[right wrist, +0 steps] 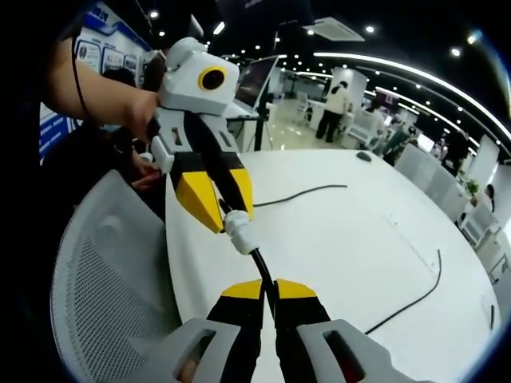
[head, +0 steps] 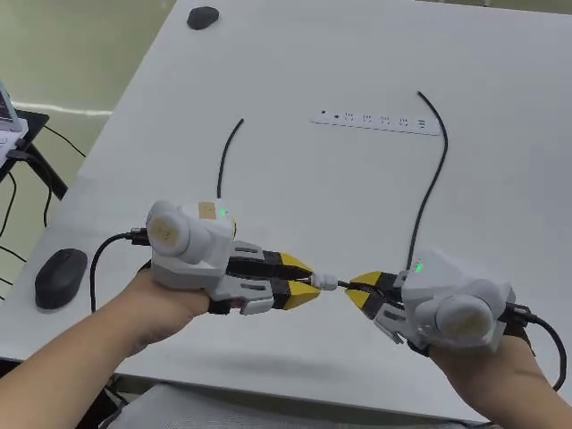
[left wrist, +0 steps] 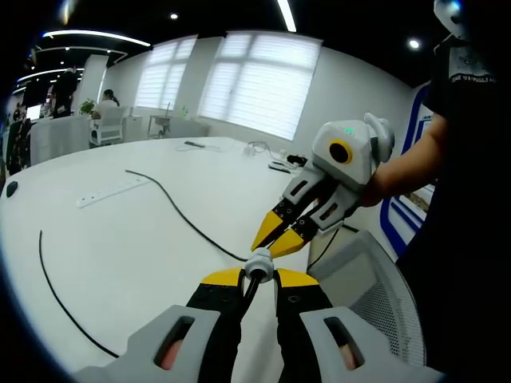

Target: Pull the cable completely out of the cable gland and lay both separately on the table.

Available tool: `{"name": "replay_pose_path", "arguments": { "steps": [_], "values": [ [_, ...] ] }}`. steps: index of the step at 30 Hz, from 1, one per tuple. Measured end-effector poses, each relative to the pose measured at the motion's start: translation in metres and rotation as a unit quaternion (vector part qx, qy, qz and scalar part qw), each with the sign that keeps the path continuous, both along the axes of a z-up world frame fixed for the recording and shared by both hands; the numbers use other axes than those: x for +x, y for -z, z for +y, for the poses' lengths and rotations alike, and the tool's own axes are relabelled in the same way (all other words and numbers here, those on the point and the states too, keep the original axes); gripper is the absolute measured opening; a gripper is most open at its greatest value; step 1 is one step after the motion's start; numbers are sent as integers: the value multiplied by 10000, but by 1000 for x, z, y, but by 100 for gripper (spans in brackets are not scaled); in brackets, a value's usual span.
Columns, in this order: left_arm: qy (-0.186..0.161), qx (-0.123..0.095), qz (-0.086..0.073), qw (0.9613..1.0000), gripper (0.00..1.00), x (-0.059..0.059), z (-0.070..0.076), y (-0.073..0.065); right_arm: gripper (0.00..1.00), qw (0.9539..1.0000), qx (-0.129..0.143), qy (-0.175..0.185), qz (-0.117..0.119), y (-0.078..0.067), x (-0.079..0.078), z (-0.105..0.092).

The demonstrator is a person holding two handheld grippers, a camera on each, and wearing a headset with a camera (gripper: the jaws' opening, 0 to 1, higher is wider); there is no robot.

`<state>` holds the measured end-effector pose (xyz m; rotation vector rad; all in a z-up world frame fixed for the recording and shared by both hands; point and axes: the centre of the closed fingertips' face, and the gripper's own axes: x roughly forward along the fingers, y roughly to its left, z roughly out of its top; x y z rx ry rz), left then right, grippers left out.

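Head view, starting at the left tool (head: 315, 287): closed narrow on the small white plastic cable gland (head: 327, 283), gripped at the very tips of the yellow jaws. At the right tool (head: 351, 288): pinched shut on the thin black cable (head: 340, 286), just beside the gland, tip nearly against tip with the left one. Both up in the air above the near edge of the white table (head: 295, 179), touching it nowhere.

Left gripper view: same hold on the gland, right tool coming in from the right. Right gripper view: a short bare piece of cable from the own closed jaws up to the gland.

Decisive for the coming move: long axis of gland and cable along the line between the two tools, left to right in front of the person. Probably best to draw the right tool away along this line, with the gland fixed by the left; a sideways pull likely to jam.

Further out, rest of the cable trailing over the table past a white power strip (head: 375, 121). Behind the left tool, a second black strand (head: 222, 165); cannot tell if same cable.
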<state>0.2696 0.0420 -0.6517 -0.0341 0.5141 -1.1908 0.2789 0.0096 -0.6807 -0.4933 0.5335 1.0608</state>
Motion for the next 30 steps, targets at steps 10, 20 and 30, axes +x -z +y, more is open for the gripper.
{"name": "replay_pose_path", "arguments": {
  "steps": [10, 20, 30],
  "values": [
    [-54, -84, 31, 9999, 14, -1, 2, -1, 0, 9981, 9, 504, 368, 15, 6, -17],
    [-34, -106, 69, 9999, 14, -4, -3, 2, 0, 9864, -9, 1324, 977, 41, 15, -44],
    [-98, -143, 121, 9998, 14, -4, -6, 4, 0, 9801, 51, 1528, 1263, 50, 13, -51]
  ]
}}
